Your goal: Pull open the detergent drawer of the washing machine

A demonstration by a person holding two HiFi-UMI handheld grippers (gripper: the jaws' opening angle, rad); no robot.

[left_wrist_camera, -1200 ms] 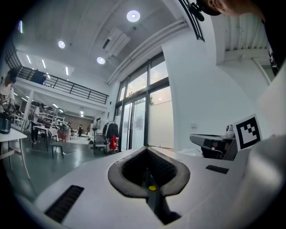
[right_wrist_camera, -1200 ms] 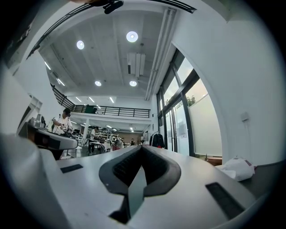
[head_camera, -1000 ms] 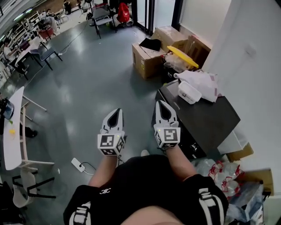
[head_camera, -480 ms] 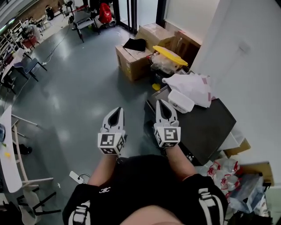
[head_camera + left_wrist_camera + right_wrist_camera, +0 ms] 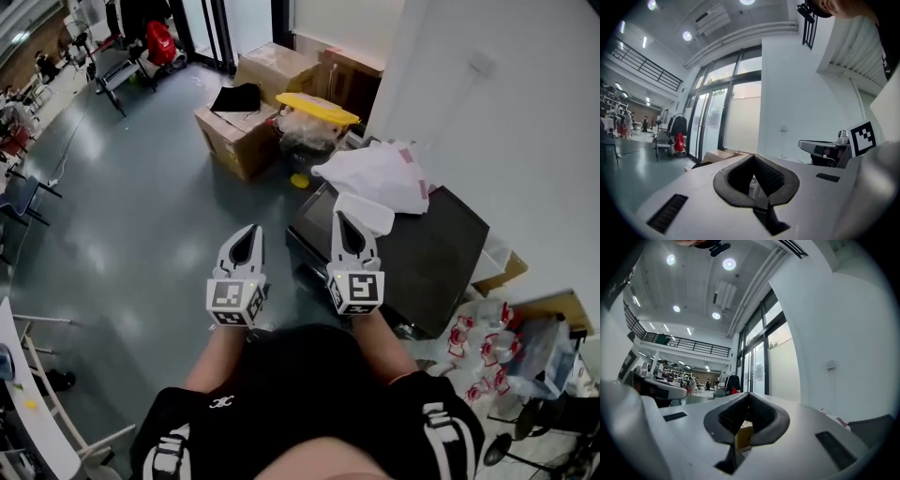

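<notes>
**Both grippers closed and empty, short of the washing machine**

Grey polished floor [image 5: 150, 216] fills the left of the head view, and a white wall [image 5: 506, 122] closes off the right. Against that wall stands the washing machine [image 5: 441, 258], a dark box seen from above with its front face turned toward the open floor. That face is steeply foreshortened, so the detergent drawer cannot be picked out on it.

A crumpled white plastic bag [image 5: 375, 173] lies on the far part of the machine's top. A white container [image 5: 370, 214] sits just near of it.

The left gripper [image 5: 248, 234] is held out over the bare floor, left of the machine and apart from it. In the left gripper view [image 5: 753, 161] its jaws are pressed together at the tips, with nothing between them.

The right gripper [image 5: 343, 223] hangs beside it, over the machine's near left corner, its tip close to the white container. In the right gripper view [image 5: 749, 397] its jaws also meet at the tips and hold nothing. Neither gripper touches the machine.

Beyond the machine, cardboard boxes [image 5: 234, 141] stand on the floor, with a black cloth [image 5: 236, 97] on one. To their right a yellow lid [image 5: 317, 108] rests on clear bags. Red-and-white packages [image 5: 483, 345] lie on the floor at the near right.
</notes>
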